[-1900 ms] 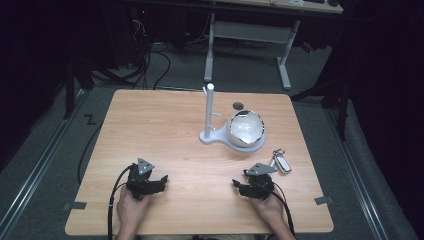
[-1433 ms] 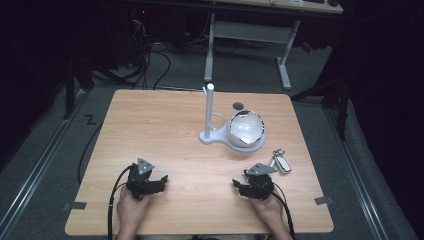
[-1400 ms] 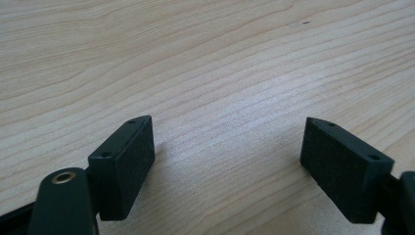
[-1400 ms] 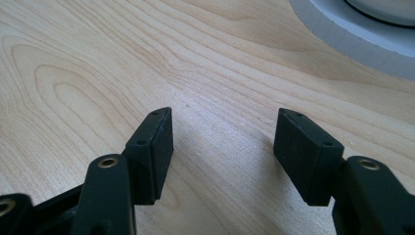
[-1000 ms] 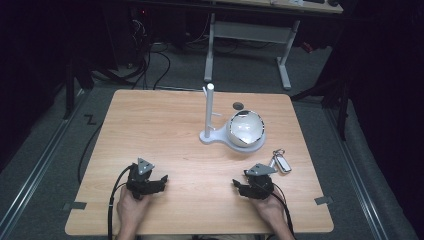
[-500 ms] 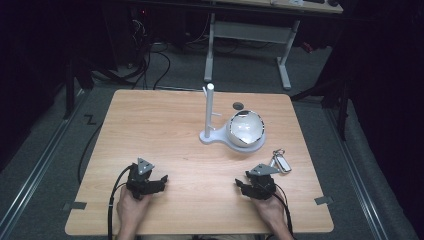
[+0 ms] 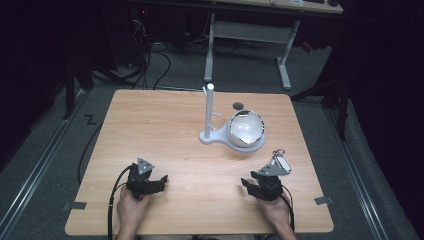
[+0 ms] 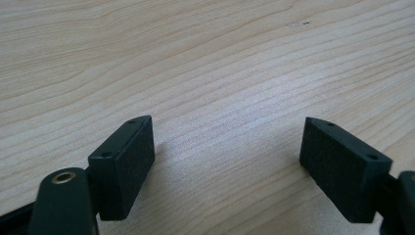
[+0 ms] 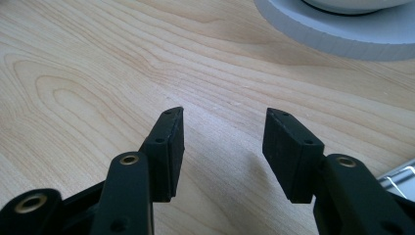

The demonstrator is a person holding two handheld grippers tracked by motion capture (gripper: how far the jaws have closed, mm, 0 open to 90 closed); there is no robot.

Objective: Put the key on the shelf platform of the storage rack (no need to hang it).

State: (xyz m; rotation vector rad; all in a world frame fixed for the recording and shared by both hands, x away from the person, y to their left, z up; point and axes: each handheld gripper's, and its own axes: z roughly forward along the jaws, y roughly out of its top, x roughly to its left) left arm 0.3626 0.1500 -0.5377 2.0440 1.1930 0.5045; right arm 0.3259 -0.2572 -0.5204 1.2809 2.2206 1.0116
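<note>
My left gripper rests low on the near left of the wooden table, held in a hand. In the left gripper view its jaws stand wide open over bare wood. On the near right, my right gripper lies close to a bunch of keys. It is open too, with a narrower gap and nothing in it. The white stand's base lies ahead of it, and a metal edge of the keys shows at the lower right.
A white stand with an upright post and a shiny round bowl on its base sits right of the table's centre. A small dark disc lies behind it. Desk legs and cables are on the floor beyond.
My right gripper has shifted slightly to the right, toward the keys. The left gripper has not moved.
</note>
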